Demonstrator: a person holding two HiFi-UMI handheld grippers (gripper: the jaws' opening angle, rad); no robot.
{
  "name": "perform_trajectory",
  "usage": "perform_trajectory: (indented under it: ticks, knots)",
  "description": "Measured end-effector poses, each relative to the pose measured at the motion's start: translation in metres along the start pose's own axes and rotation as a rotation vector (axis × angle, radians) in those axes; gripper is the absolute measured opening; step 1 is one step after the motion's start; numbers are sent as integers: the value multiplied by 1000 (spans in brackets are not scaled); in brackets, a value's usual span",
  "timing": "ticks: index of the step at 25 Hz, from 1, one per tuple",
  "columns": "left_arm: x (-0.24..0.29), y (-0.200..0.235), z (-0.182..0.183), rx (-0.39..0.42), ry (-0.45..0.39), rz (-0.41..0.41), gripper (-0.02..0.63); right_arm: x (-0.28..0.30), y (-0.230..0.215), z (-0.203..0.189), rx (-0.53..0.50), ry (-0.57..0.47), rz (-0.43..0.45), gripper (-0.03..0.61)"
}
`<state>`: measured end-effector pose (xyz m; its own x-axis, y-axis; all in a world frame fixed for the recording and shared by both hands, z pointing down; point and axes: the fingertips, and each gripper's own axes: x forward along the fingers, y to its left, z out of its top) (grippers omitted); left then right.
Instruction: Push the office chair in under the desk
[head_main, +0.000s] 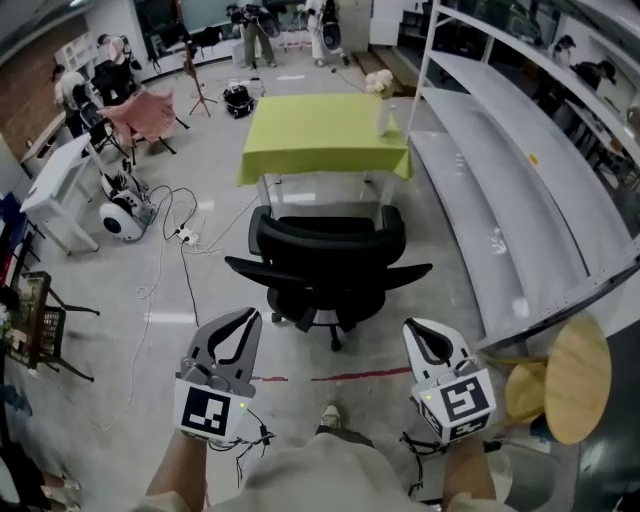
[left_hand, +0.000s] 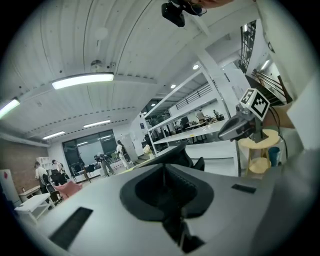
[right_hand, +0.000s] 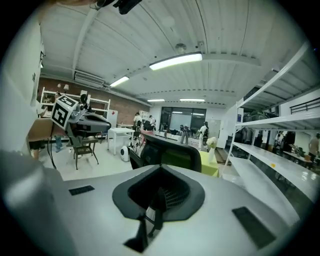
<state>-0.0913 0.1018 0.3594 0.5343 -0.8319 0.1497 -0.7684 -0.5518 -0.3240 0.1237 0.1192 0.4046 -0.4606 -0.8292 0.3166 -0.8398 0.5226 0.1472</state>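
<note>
The left gripper (head_main: 243, 320) and right gripper (head_main: 420, 332) have their jaws together, empty. Well ahead of them the office chair (head_main: 325, 262) shows its backrest, seat apparently facing the green tabletop (head_main: 320, 130) beyond, armrests spread crosswise.

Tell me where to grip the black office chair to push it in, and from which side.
Take the office chair by the top edge of its backrest, coming from the near side. The backrest stands upright on that side, with the green-covered desk straight beyond, so a push there should drive it in.
</note>
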Motion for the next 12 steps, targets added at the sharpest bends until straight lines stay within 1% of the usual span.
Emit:
perform_trajectory:
  ticks: [1,2,3,4,9,12]
  knots:
    - [10,4,-1,-7,9,12,20,10,-7,-1,-3,16,20,10]
    - [20,8,-3,-9,21,19,26,19,-13,-2,-10,30,42,79]
    - [29,11,-6,-5,37,18,43,28,-18,-2,-24,43,64,190]
    - [39,12,-9,4,56,13,58,35,-22,-2,-41,56,82,207]
    - [76,19,-25,73,120,-11,150,67,-44,-10,-112,116,138,211]
    - [97,16,-43,142,200,-71,201,85,-57,-22,-158,173,181,219]
